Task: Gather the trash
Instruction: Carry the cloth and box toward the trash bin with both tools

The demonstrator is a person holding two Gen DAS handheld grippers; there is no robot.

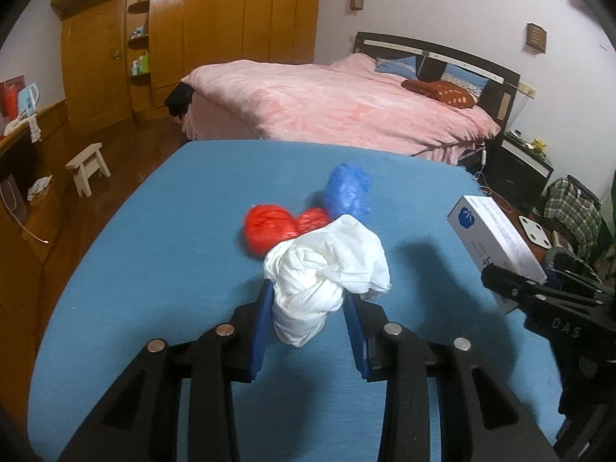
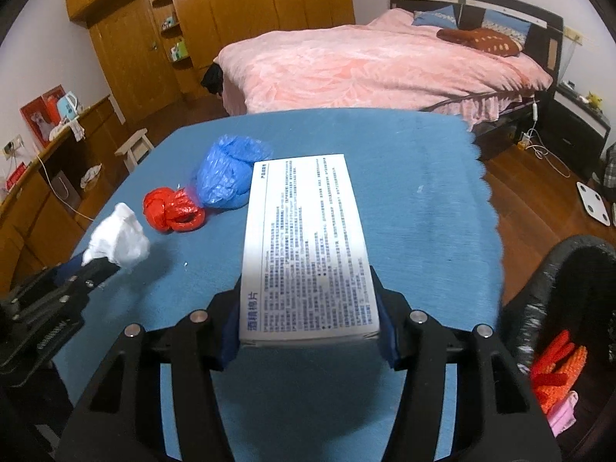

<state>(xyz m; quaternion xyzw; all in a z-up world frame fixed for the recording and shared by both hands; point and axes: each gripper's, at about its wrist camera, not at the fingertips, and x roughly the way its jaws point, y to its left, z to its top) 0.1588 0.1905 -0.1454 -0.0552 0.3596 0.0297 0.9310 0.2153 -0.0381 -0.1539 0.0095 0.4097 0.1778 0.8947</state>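
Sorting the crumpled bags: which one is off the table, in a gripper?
The white bag, clamped in the left gripper. The red bag and blue bag lie on the blue table.

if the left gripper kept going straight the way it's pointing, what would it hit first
Probably the red bag, which lies on the blue tablecloth just beyond the white bag that the left gripper holds. The blue bag sits a little farther, to the right. Depth is hard to judge here.
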